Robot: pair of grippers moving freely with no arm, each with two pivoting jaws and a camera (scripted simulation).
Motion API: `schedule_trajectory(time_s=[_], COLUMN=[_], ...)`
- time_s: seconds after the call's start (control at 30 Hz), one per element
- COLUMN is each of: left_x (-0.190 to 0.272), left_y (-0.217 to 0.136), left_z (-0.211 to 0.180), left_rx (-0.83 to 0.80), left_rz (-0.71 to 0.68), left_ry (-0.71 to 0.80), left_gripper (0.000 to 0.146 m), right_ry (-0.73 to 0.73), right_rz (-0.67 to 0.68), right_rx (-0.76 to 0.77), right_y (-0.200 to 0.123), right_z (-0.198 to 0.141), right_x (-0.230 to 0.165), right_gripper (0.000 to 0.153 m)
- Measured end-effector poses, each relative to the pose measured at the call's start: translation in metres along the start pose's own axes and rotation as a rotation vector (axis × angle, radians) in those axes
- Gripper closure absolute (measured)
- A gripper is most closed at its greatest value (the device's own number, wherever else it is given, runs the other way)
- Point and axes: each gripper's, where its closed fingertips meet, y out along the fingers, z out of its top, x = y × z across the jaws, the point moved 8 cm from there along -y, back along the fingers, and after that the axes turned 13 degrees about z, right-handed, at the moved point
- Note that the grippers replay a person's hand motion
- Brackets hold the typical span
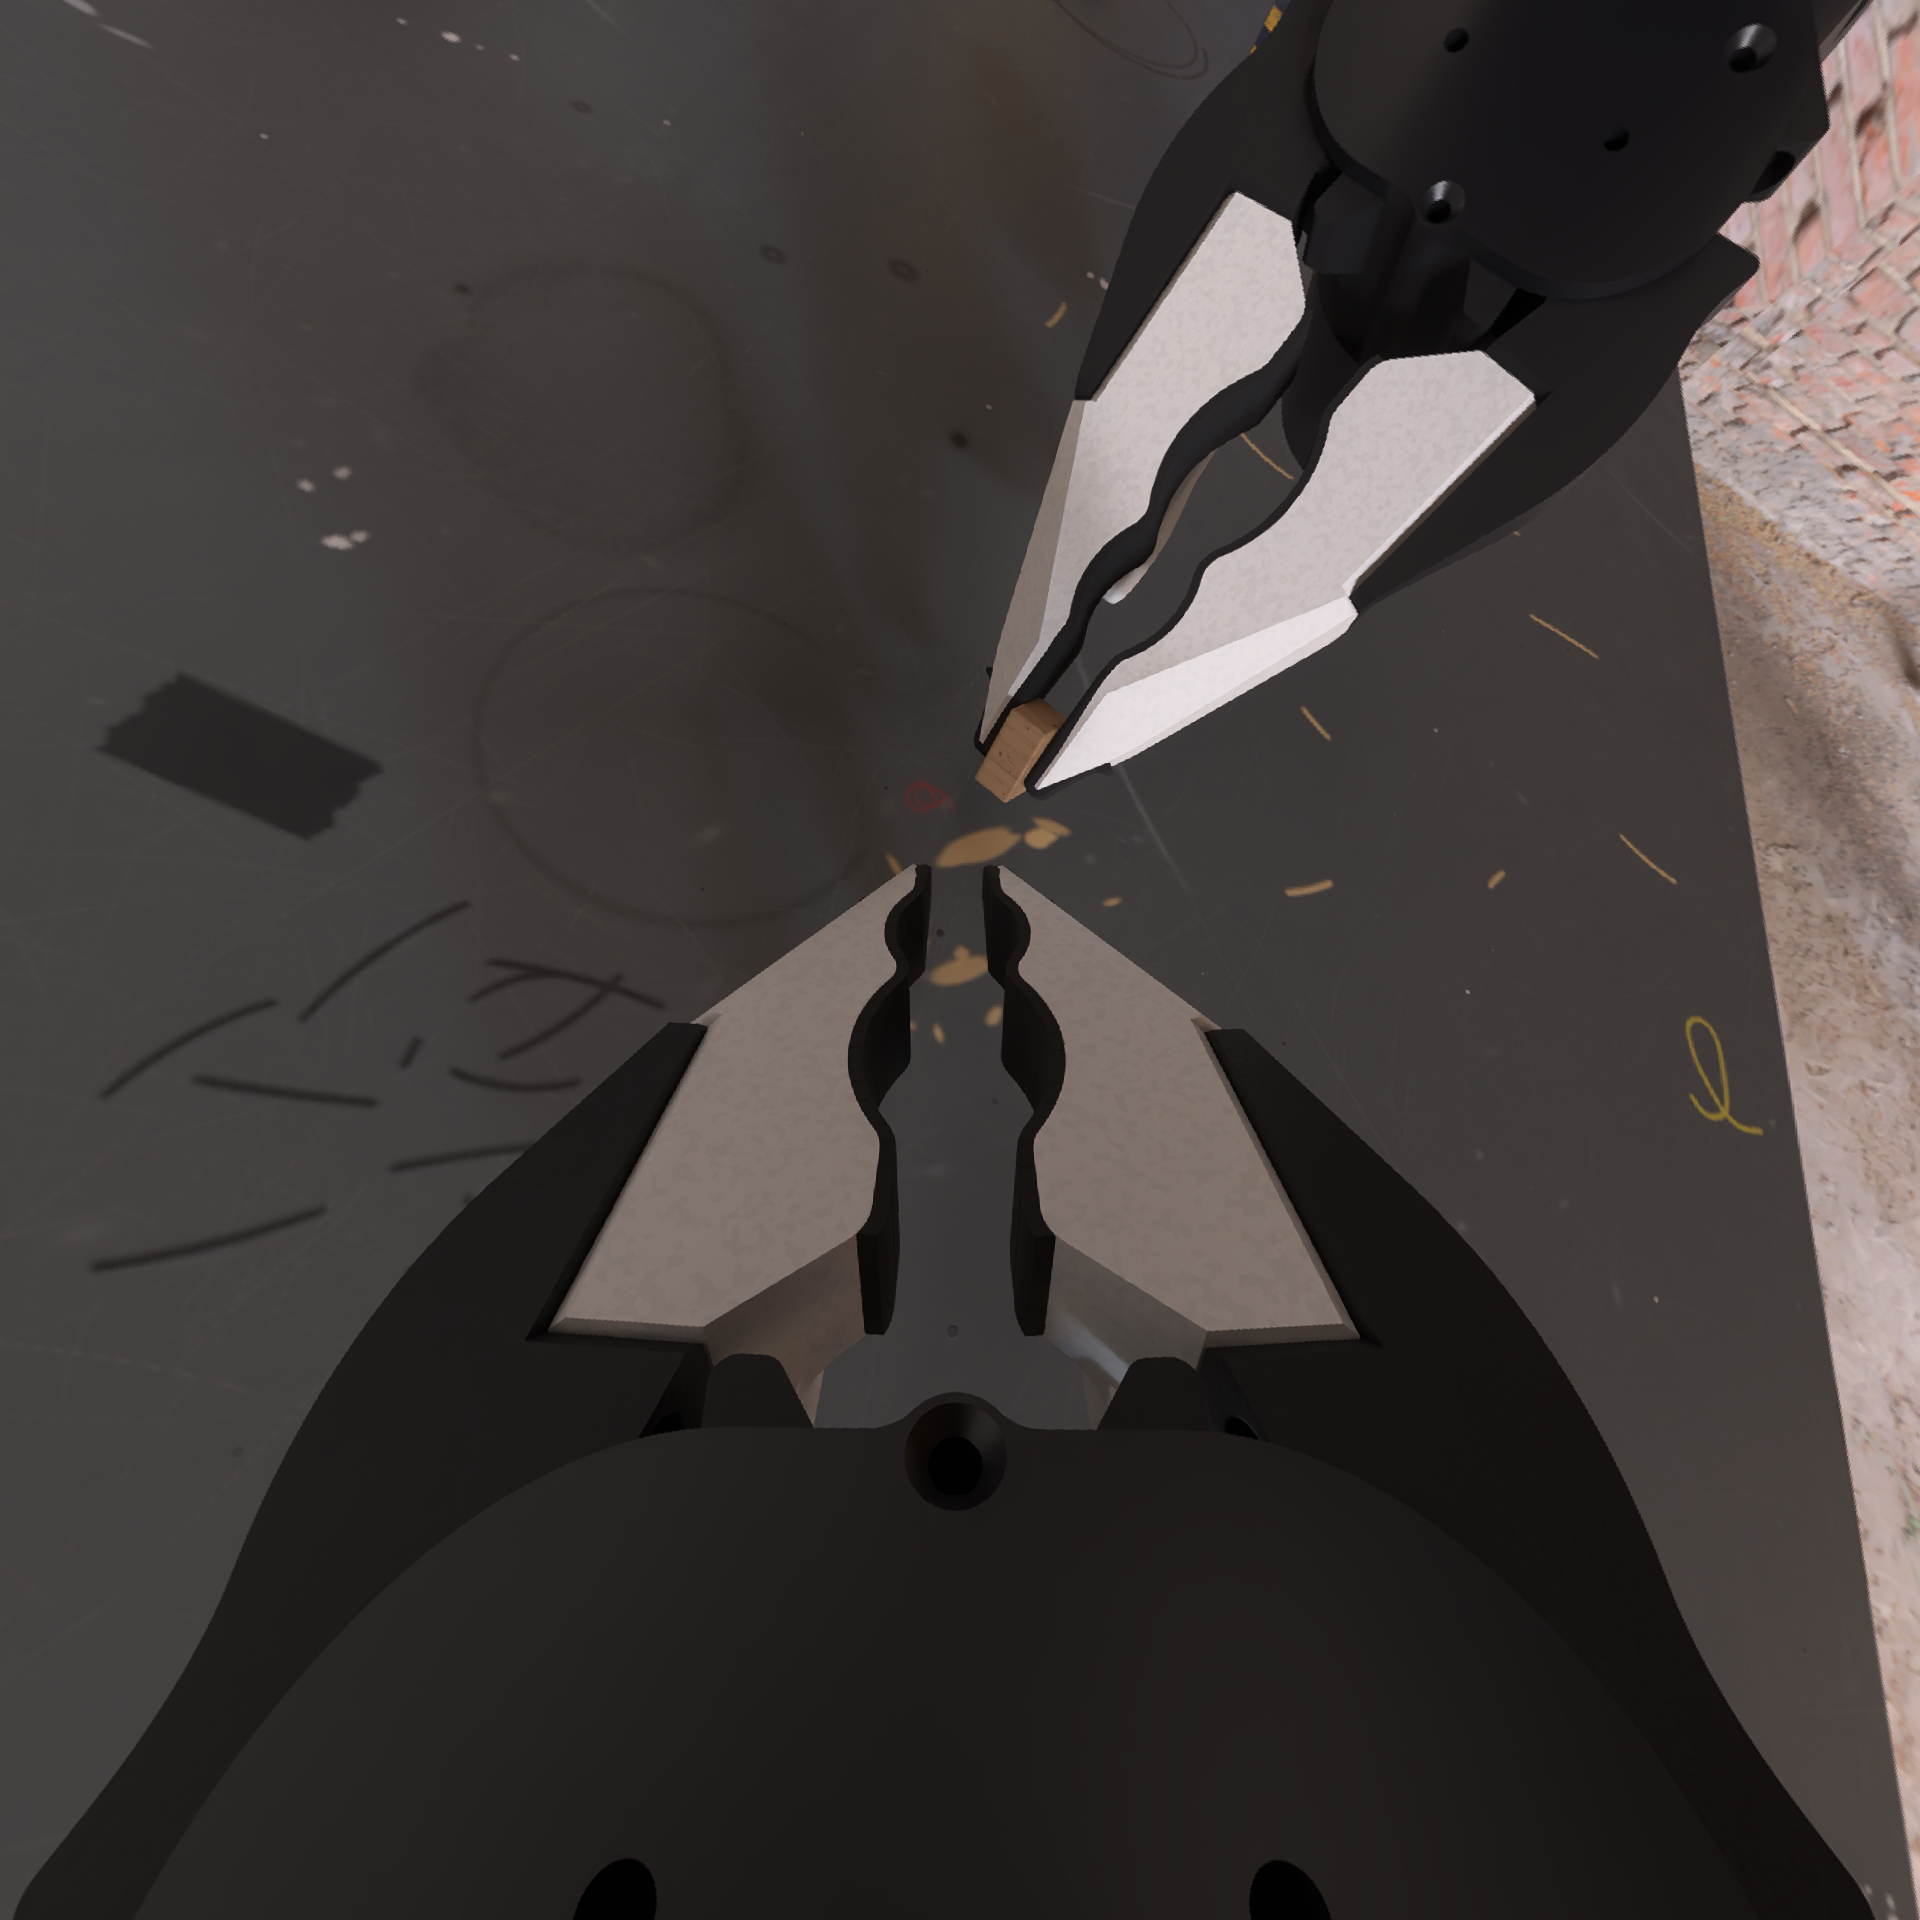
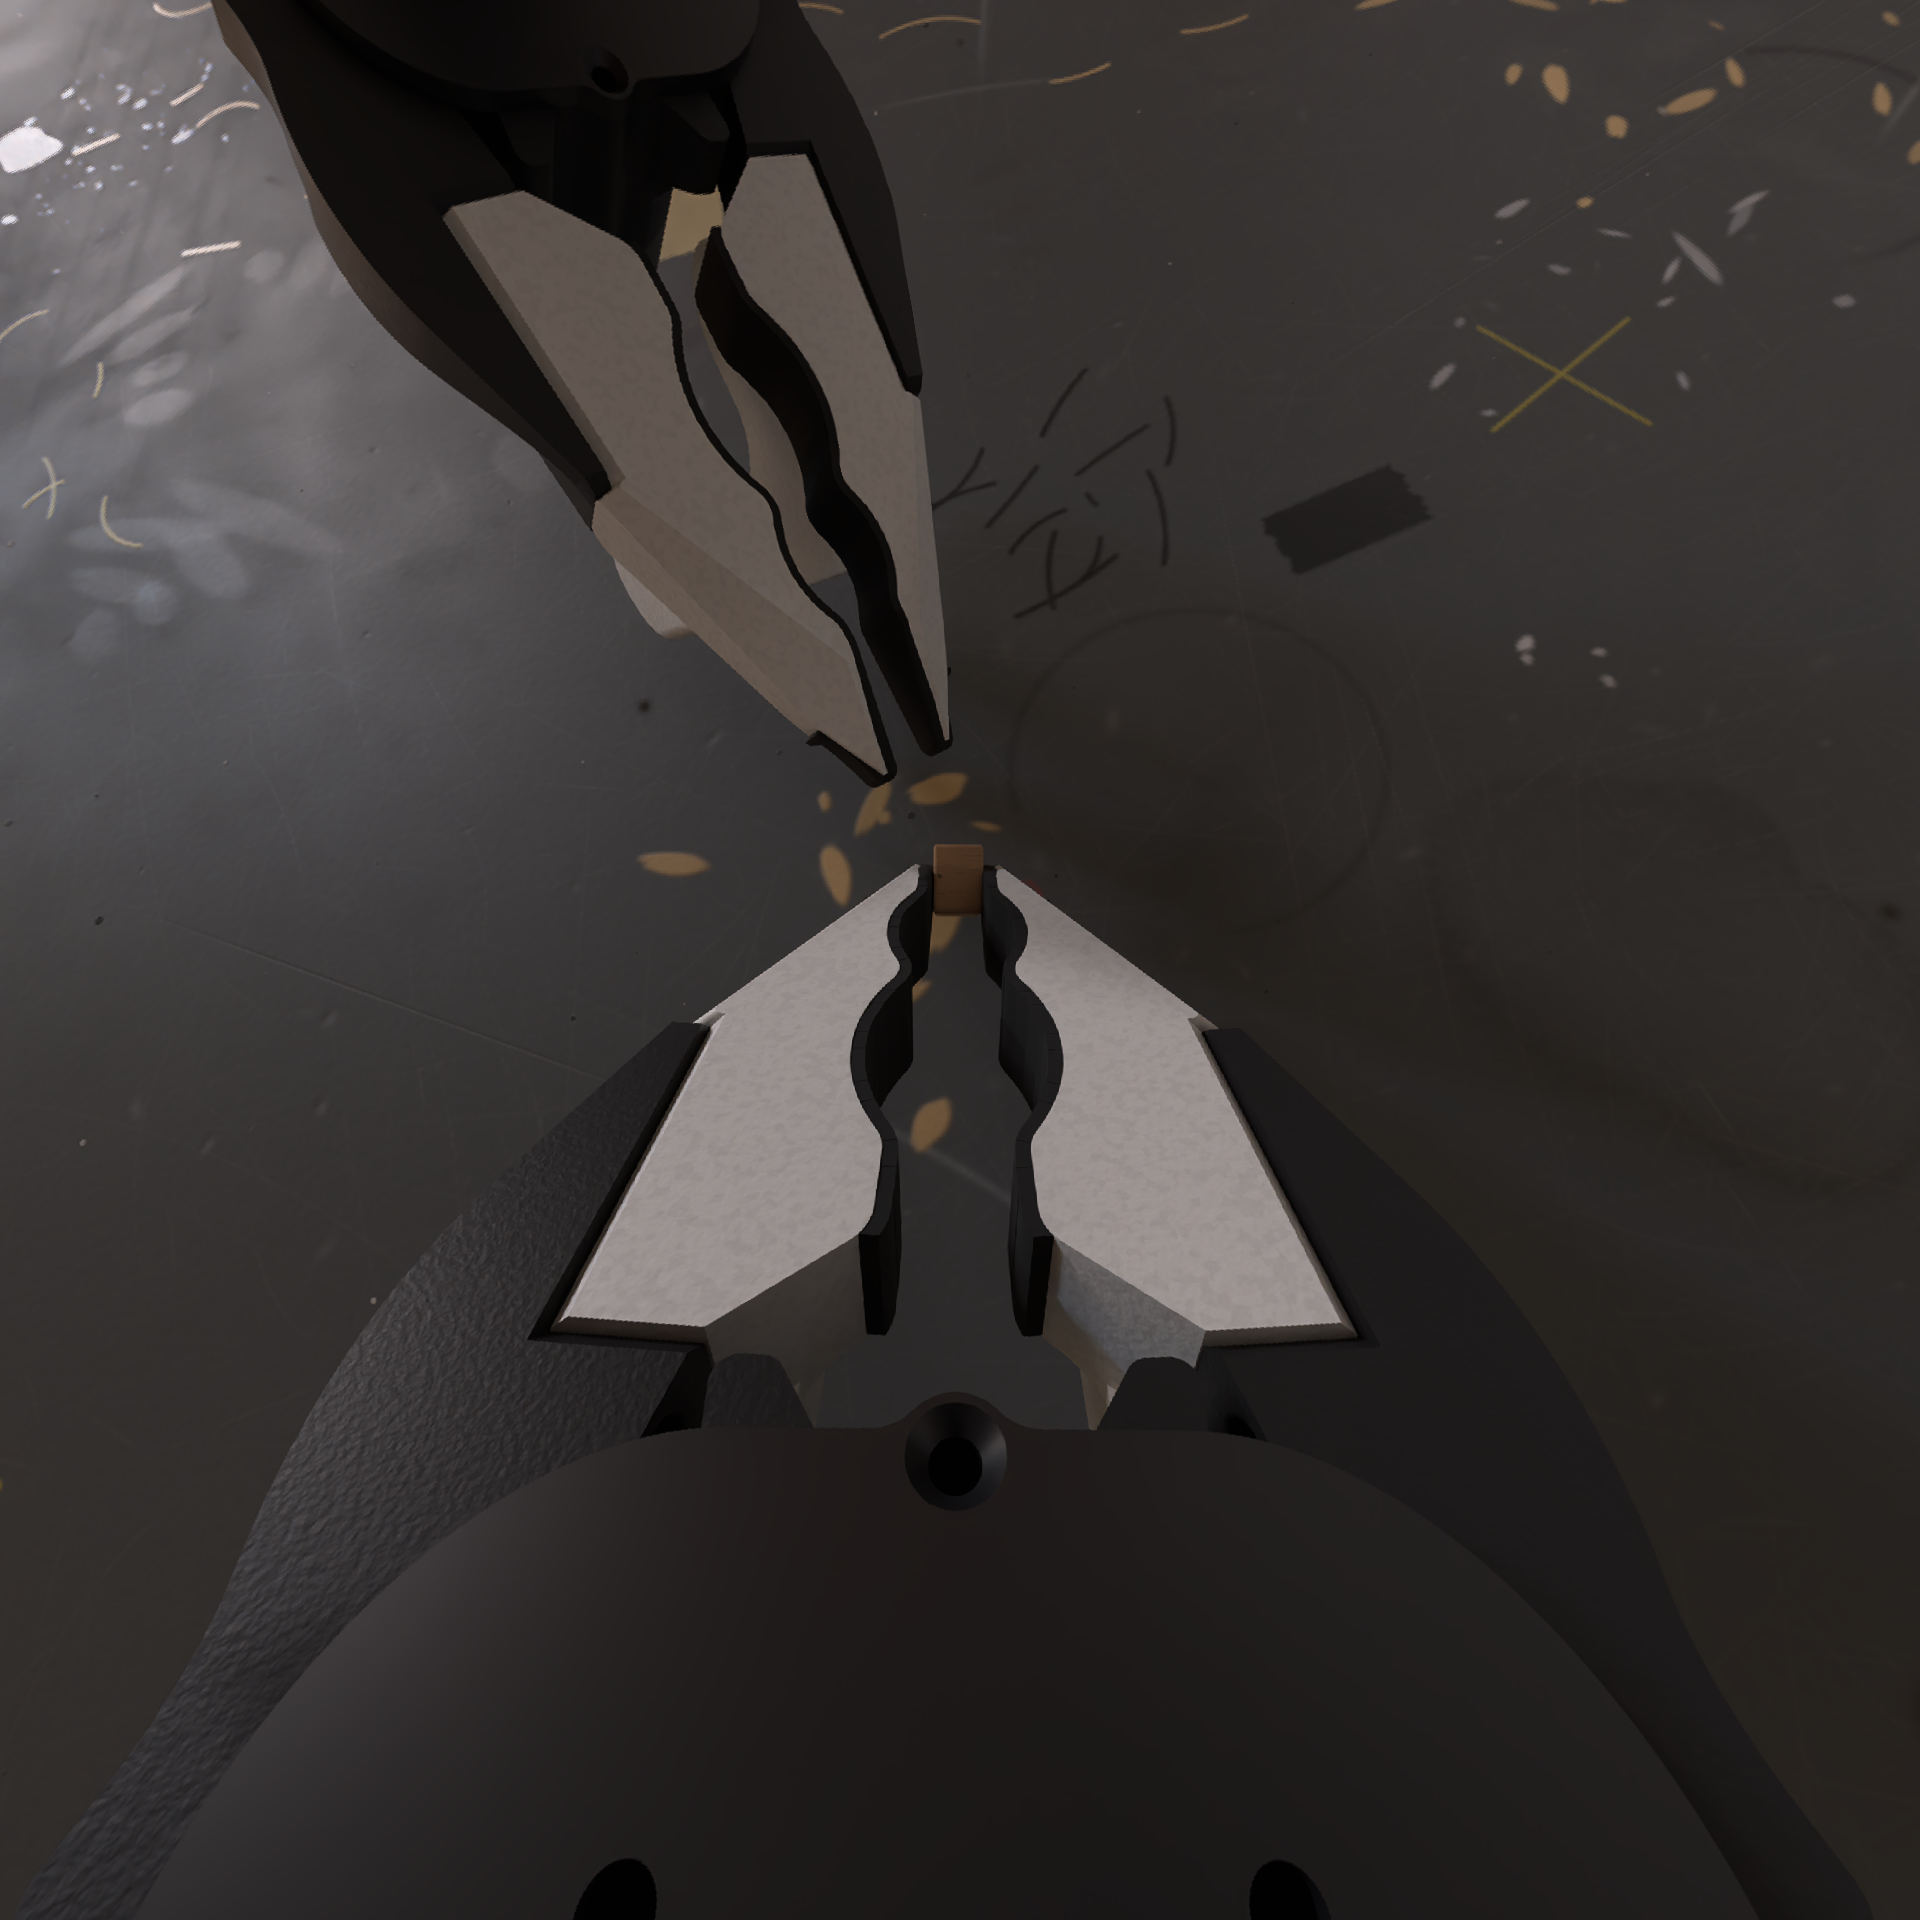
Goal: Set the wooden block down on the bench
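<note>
So the right gripper (image 2: 957, 881) has the block (image 2: 957, 878) pinched right at the very tips of its jaws, poking out forward, just above the dark table (image 2: 1558, 935) as far as I can tell. It's only a short drop, I'd guess straight down. The left gripper (image 1: 954, 871) points at it from the opposite side, close by, jaws slightly apart with nothing in them, so it's not involved.

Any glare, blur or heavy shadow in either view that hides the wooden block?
Left wrist view: evenly lit, wooden block sharp, frame edges stretched by the wide angle. Right wrist view: a bright glare patch on the bench top-left, well away from the block, which is dim but readable.
</note>
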Motion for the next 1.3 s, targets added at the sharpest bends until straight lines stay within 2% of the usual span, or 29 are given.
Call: schedule_trajectory(time_s=[0.23, 0.4, 0.77, 1.07, 1.3], left_x=[-0.0032, -0.001, -0.0001, -0.0002, -0.0003], left_y=[0.0005, 0.0004, 0.0004, 0.0006, 0.0005], left_z=[-0.0008, -0.0008, -0.0006, -0.0004, -0.0002], left_rx=[-0.003, 0.001, 0.004, 0.004, 0.004], left_rz=[-0.036, -0.012, 0.0, 0.005, 0.0], left_ry=[-0.074, -0.055, -0.047, -0.044, -0.042], left_gripper=[0.136, 0.136, 0.136, 0.137, 0.138], right_ry=[0.009, -0.006, -0.148, -0.059, -0.051], right_rz=[-0.004, -0.026, -0.061, -0.056, -0.06], right_rx=[-0.004, -0.023, -0.077, -0.057, -0.056], right_y=[0.001, 0.0017, 0.003, 0.0032, 0.0025], right_z=[0.0008, 0.0015, 0.0023, 0.0026, 0.0024], right_x=[-0.0007, -0.0024, -0.0051, -0.0059, -0.0069], right_gripper=[0.144, 0.144, 0.144, 0.144, 0.144])
